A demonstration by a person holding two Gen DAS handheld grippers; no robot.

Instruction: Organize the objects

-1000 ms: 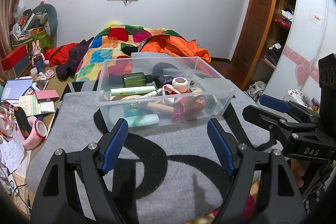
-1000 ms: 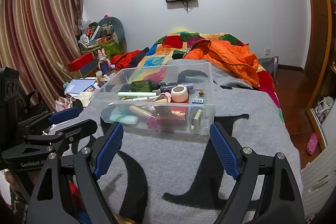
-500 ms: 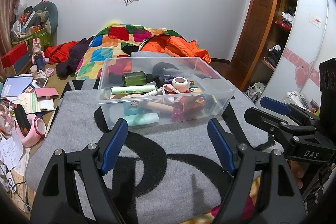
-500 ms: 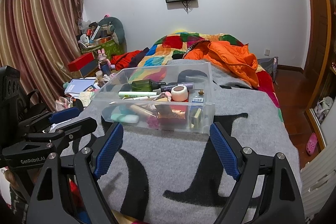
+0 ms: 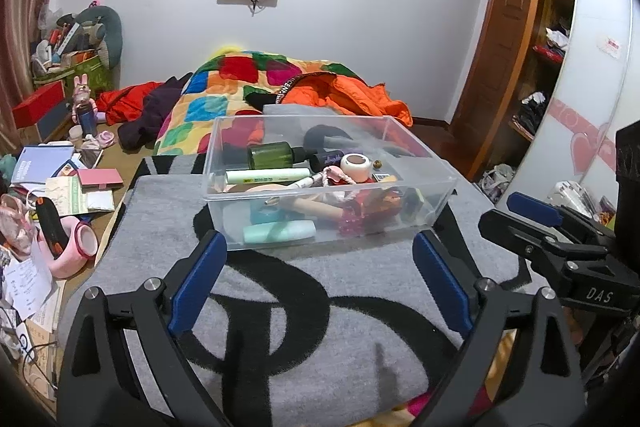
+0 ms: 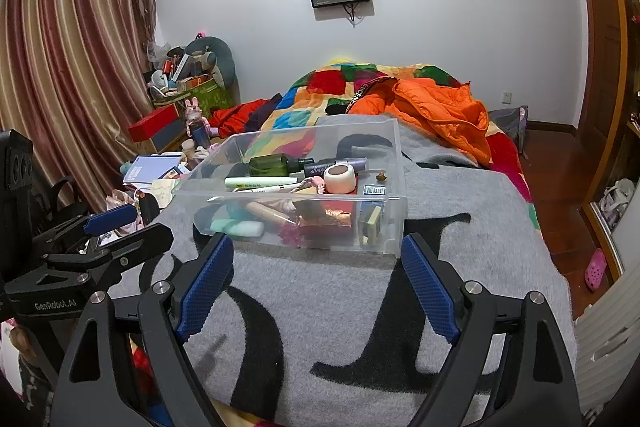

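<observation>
A clear plastic bin [image 5: 436, 171] stands on a grey blanket with black lettering [image 5: 280, 327]; it also shows in the right wrist view [image 6: 394, 215]. Inside lie a green bottle [image 5: 274, 155], a pale green tube [image 5: 266, 175], a white tape roll [image 5: 357, 167], a mint tube [image 5: 280, 230] and other small items. My left gripper [image 5: 318, 281] is open and empty, just short of the bin's near wall. My right gripper [image 6: 316, 285] is open and empty, also just short of the bin. Each gripper shows at the edge of the other's view.
A colourful patchwork quilt [image 5: 224, 95] and an orange jacket [image 6: 440, 107] lie behind the bin. To the left, a low surface holds books, papers and a pink cup [image 5: 78, 247]. A wardrobe [image 5: 556, 67] stands at the right; curtains [image 6: 60, 87] hang at the left.
Both grippers have shifted only slightly; the bin and its contents have not moved.
</observation>
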